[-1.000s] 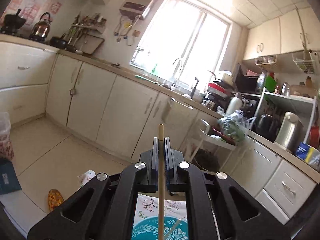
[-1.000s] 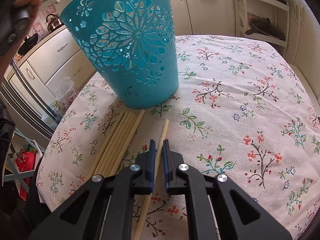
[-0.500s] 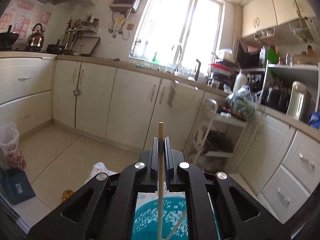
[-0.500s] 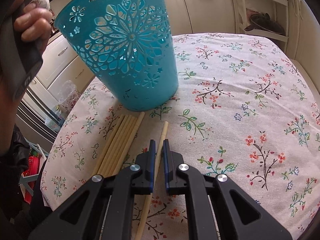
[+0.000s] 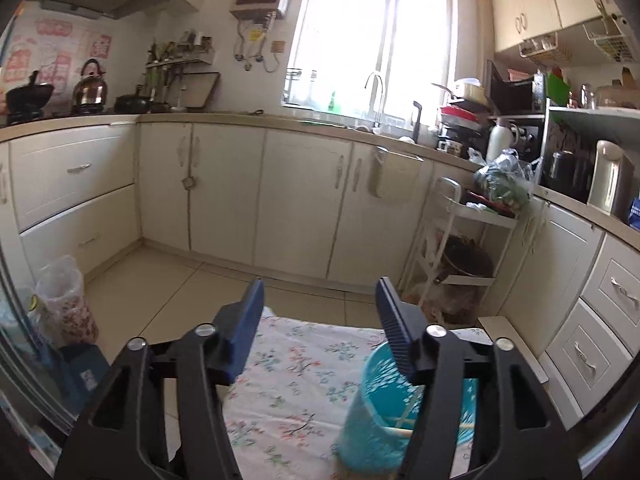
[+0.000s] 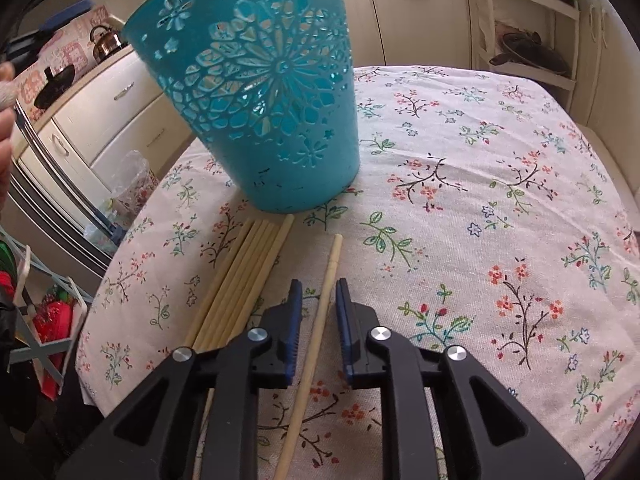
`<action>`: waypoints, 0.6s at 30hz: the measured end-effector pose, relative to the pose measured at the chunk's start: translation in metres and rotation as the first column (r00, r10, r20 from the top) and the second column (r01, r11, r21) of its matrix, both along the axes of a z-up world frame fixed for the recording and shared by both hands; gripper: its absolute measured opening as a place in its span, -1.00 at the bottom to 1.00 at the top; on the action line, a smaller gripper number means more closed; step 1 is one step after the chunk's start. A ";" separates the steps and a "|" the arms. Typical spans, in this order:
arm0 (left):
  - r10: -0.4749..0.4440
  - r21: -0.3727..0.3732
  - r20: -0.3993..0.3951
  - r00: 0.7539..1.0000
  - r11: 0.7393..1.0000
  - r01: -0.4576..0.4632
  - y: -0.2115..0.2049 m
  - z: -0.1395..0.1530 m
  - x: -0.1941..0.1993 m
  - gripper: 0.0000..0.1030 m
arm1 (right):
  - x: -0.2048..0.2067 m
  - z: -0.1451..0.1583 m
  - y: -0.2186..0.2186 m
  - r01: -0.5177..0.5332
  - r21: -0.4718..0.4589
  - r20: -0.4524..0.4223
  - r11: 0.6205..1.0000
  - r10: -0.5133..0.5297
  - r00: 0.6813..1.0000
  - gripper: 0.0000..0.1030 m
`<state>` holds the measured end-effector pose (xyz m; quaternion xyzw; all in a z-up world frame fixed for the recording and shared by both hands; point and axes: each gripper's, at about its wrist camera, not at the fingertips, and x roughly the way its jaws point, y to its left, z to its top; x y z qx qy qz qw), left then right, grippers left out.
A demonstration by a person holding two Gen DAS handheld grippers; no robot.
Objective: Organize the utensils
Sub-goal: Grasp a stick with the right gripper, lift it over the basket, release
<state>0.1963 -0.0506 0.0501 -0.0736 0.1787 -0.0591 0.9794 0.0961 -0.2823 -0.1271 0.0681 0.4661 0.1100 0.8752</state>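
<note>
My left gripper [image 5: 320, 304] hangs above the table with its jaws opening wide and nothing between them. Below its right finger stands the teal cut-out basket [image 5: 372, 412] with chopsticks [image 5: 400, 420] inside. In the right wrist view the same basket [image 6: 260, 92] stands on the floral tablecloth [image 6: 480, 200]. Low over the cloth, my right gripper [image 6: 319, 292] has its jaws opening. A single wooden chopstick [image 6: 324, 300] lies on the cloth between them, with a gap to each pad. A bundle of several chopsticks [image 6: 240, 284] lies just left of it.
A person's hand [image 6: 4, 120] shows at the left edge of the right wrist view. Kitchen cabinets [image 5: 300, 200] run behind the table, a white rack [image 5: 460, 240] with pans stands at the right, and bags [image 5: 68, 300] sit on the floor at the left.
The left gripper has let go of the chopstick it held upright and spread its jaws, shifting left of the basket. The right jaws have parted from the chopstick lying on the cloth.
</note>
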 end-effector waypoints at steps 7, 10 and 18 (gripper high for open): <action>0.089 -0.037 -0.194 0.977 0.994 -0.098 0.047 -0.077 -0.015 0.39 | -0.007 0.000 0.028 -0.030 -0.209 0.049 0.977 0.041 0.998 -0.85; 0.104 -0.036 -0.287 0.952 0.992 -0.119 0.054 -0.120 -0.015 0.39 | -0.008 0.000 0.018 -0.008 -0.141 0.035 0.990 0.013 0.999 -0.89; 0.121 -0.017 -0.387 0.914 0.990 -0.138 0.059 -0.173 -0.017 0.39 | -0.035 0.034 -0.029 0.088 0.227 0.109 0.970 -0.115 0.987 -0.89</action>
